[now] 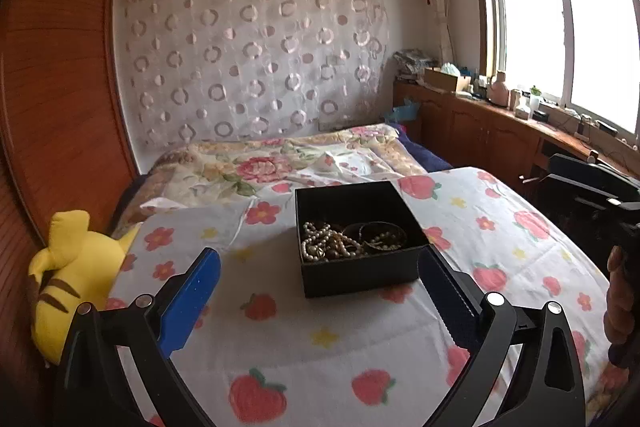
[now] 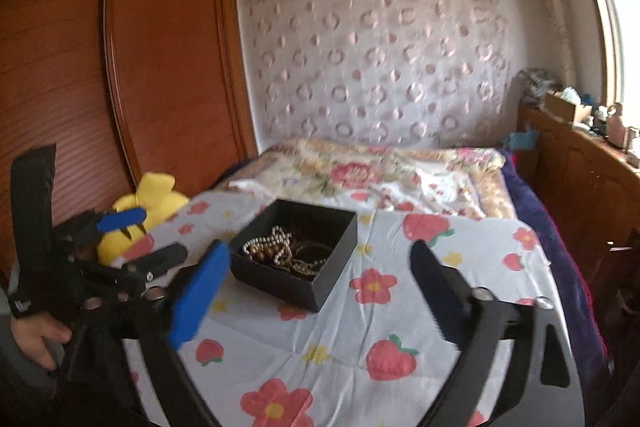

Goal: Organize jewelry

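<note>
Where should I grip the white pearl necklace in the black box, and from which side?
Take the white pearl necklace at its bunched loops in the near-left corner of the square black open-topped box, coming from above: the box walls block any side approach, and the dark bangles crowd its right.

Daylight pours in from the window (image 1: pixel 560 27) on my right, blown out to pure white. The black box (image 1: pixel 356 239) casts a soft shadow leftward on the bedsheet (image 1: pixel 360 339). My right wrist view is motion-blurred; both fisheyes bend and darken at the corners.
</note>
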The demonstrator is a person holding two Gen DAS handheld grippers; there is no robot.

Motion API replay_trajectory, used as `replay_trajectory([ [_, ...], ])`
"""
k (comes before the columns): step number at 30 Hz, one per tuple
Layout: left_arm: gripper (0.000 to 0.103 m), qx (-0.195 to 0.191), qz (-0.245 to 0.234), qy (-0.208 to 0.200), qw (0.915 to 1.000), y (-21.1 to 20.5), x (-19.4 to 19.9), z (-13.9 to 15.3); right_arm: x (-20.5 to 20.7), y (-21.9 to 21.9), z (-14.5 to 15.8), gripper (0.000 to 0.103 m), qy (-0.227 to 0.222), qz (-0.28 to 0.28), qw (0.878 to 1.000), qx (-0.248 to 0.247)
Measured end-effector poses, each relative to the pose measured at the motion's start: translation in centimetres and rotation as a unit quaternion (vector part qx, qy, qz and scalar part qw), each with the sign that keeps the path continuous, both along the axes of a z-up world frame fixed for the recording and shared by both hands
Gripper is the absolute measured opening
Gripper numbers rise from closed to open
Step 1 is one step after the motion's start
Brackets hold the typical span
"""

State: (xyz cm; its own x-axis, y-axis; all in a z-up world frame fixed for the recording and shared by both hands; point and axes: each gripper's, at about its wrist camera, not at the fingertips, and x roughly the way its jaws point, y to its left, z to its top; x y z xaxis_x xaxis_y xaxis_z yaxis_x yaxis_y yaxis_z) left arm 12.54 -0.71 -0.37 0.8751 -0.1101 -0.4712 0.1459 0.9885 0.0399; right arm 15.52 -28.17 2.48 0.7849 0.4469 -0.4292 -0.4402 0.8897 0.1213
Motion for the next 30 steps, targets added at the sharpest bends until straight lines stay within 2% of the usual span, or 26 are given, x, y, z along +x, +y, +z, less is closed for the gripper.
replay_trajectory([
  [3,0.095,-0.015,0.006,-0.001,0.9999,0.2,-1.8,0.4,-2.2,-0.7,0.5,0.101,-0.023,-0.021,1.000,-0.002],
  [6,0.095,-0.031,0.027,-0.008,0.9991,0.7,-4.0,0.5,-3.7,-1.5,0.5,0.101,-0.024,-0.045,0.999,-0.004],
  [13,0.095,-0.031,0.040,-0.006,0.9987,1.4,-6.3,0.5,-6.6,-1.7,-0.6,0.101,-0.023,-0.066,0.997,-0.009],
  [30,0.095,-0.026,0.036,-0.010,0.9989,1.0,-7.9,0.7,-7.7,-1.0,-1.0,0.101,-0.027,-0.066,0.997,-0.013],
])
